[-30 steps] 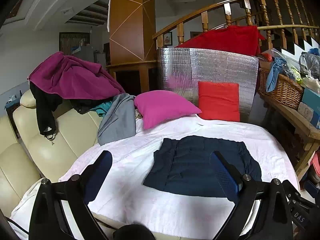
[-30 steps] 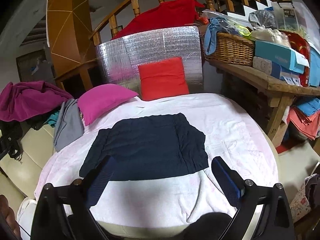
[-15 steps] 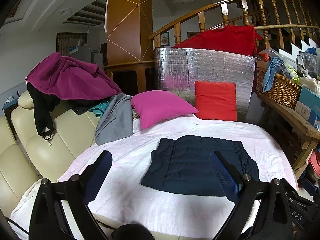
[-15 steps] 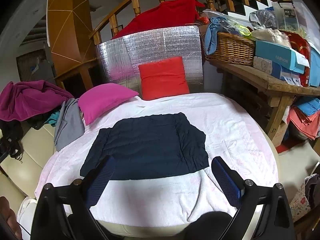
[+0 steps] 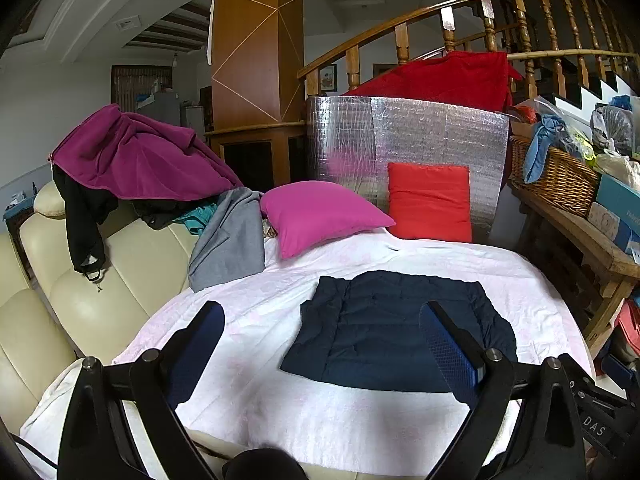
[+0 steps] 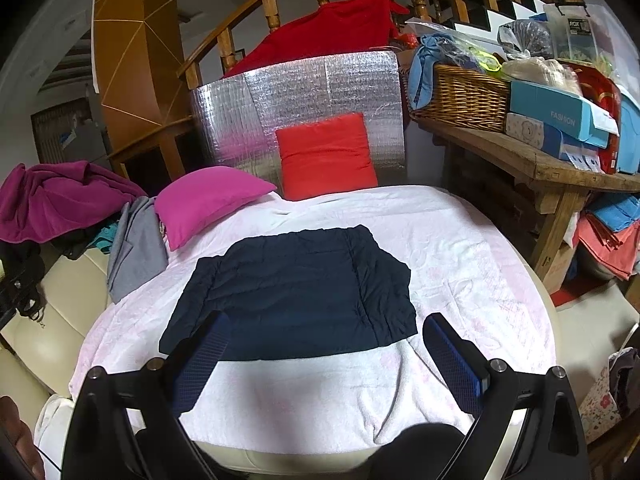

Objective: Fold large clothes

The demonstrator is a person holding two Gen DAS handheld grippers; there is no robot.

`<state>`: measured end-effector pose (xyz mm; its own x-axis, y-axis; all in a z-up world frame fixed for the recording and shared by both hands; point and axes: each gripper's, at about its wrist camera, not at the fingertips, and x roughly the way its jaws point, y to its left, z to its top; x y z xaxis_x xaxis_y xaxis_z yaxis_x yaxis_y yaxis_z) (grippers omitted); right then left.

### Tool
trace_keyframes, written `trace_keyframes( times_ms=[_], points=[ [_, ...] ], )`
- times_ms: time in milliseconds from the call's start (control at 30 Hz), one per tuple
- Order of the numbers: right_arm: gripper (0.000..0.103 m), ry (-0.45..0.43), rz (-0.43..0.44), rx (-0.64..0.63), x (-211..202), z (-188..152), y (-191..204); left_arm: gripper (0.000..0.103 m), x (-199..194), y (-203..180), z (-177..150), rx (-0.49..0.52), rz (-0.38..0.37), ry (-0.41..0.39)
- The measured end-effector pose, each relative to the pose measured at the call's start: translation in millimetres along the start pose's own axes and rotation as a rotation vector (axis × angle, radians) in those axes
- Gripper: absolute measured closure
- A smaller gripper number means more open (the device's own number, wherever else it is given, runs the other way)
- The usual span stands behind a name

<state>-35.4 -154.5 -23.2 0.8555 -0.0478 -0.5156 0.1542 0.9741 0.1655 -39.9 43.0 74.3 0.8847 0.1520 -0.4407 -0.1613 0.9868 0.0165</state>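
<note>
Left wrist view: the left gripper [image 5: 320,344] hangs above the near edge of the white-covered surface [image 5: 248,312] with its jaws spread wide and nothing between them. The dark navy garment [image 5: 400,332] lies flat ahead and to the right of this gripper's centre line, so that only the right-hand finger overlaps its near right part in the picture, while the left finger stands over bare white cloth. In the right wrist view the right gripper [image 6: 324,356] is likewise wide open and empty, and here the garment [image 6: 296,292] lies almost straight ahead, its near hem running crosswise between the two fingers; whether the fingers touch the fabric cannot be told. The garment already looks folded into a rough rectangle, its long axis running left to right across the surface, with a ridge near each side. By that lie, the right gripper seems better placed for the near right corner, and the left would have to move rightwards to reach the near left corner. A pink pillow [image 5: 320,220] and a red cushion [image 5: 428,204] sit beyond the garment, well apart from it.
</note>
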Motion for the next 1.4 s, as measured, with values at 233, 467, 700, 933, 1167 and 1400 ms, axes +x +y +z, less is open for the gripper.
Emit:
trace_keyframes(
  times_ms=[233,467,700,933,1167,1400],
  points=[
    [0.004,0.001,-0.004,0.005,1.1,1.4,-0.9,0.005,0.0,-0.4,-0.7,0.001,-0.001,0.004],
    [0.004,0.001,-0.003,0.003,2.3,1.9,0.0,0.005,1.4,-0.6,-0.1,0.007,-0.007,0.007],
    [0.004,-0.003,-0.005,0.003,2.4,1.9,0.1,0.005,-0.1,-0.2,0.1,0.012,-0.014,0.004],
    [0.004,0.000,-0.006,-0.001,3.2,0.7,1.9,0.005,0.0,-0.1,-0.6,0.016,-0.015,0.001],
    [0.004,0.001,-0.013,-0.005,4.2,-0.7,3.3,0.005,0.8,-0.3,-0.3,0.017,-0.019,0.005],
    [0.004,0.011,-0.019,-0.004,10.2,1.1,4.3,0.005,7.4,0.1,-1.1,0.020,-0.027,0.018]
  ],
)
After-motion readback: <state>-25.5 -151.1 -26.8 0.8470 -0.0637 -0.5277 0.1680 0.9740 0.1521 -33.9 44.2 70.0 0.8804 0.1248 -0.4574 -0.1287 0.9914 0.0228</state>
